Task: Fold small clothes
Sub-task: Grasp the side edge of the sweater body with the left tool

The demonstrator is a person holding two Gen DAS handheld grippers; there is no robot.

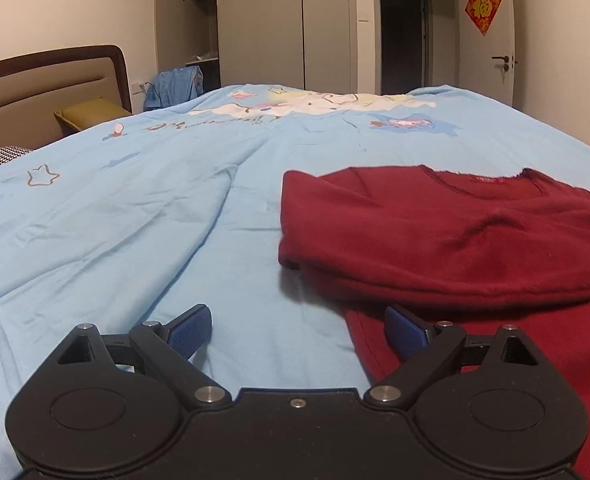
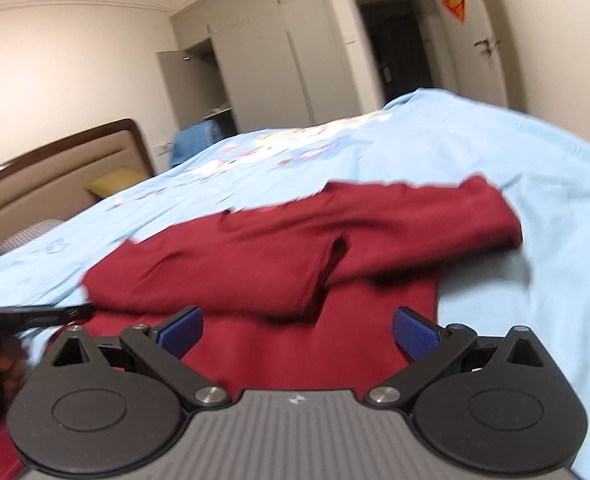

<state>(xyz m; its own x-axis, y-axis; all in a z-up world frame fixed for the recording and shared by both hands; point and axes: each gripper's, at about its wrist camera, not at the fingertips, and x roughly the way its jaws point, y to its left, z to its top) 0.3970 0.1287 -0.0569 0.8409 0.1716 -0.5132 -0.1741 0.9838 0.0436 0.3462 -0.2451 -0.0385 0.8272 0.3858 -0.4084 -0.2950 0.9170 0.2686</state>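
A dark red long-sleeved top (image 1: 447,236) lies on the light blue bed sheet (image 1: 135,216), with its sleeves folded across the body and its neckline at the far end. My left gripper (image 1: 299,332) hovers open at the garment's near left edge, its right pad over the red cloth and its left pad over the sheet. In the right wrist view the same top (image 2: 295,248) appears blurred, and my right gripper (image 2: 297,330) stands open above its lower part with nothing between the fingers. The left gripper (image 2: 35,314) shows at the left edge of that view.
A brown headboard (image 1: 47,80) and a yellow pillow (image 1: 91,114) are at the far left. Grey wardrobes (image 1: 279,24), one with an open door, and a dark doorway (image 1: 403,40) stand beyond the bed. A white door (image 1: 491,40) carries a red decoration.
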